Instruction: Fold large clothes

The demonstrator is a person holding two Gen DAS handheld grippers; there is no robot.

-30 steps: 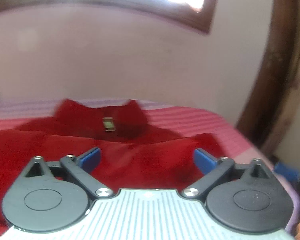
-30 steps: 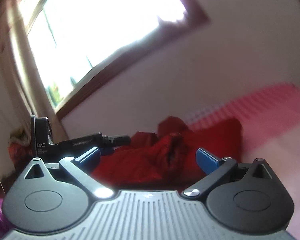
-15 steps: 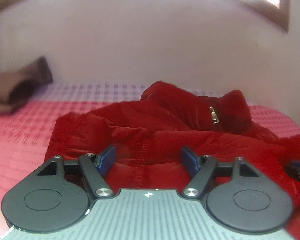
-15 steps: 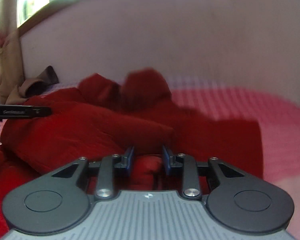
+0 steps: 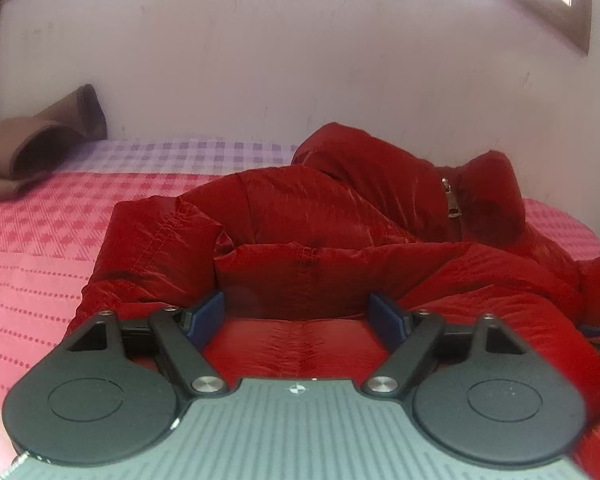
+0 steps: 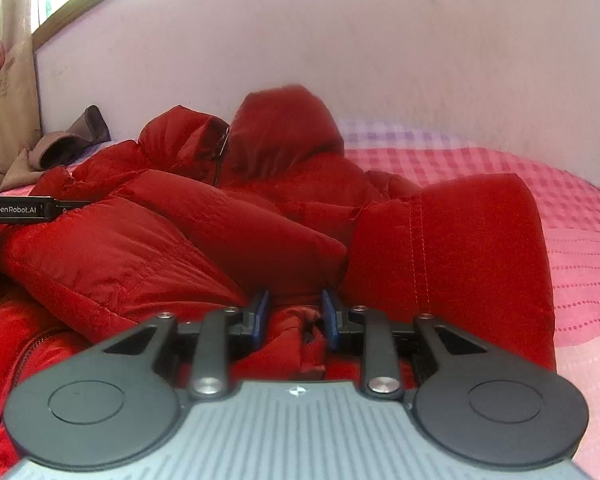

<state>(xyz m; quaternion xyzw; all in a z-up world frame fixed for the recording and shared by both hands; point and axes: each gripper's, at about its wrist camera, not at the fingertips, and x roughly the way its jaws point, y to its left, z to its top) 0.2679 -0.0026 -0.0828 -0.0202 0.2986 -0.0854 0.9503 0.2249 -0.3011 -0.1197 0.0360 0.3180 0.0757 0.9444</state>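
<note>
Left tool (image 5: 300,316) spread wide over red jacket (image 5: 340,220), just reopening; right tool (image 6: 294,316) pinches a fold.

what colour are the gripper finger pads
Blue pads, clearest in the left wrist view.

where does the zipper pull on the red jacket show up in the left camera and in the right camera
Left wrist view: the zipper pull hangs upper right, under the red jacket's collar.
Right wrist view: the pull itself is too dark to pick out; the zipper line runs down between the two collar halves, upper centre-left.
Shared landmark: the brown cloth against the wall at far left in both.
</note>
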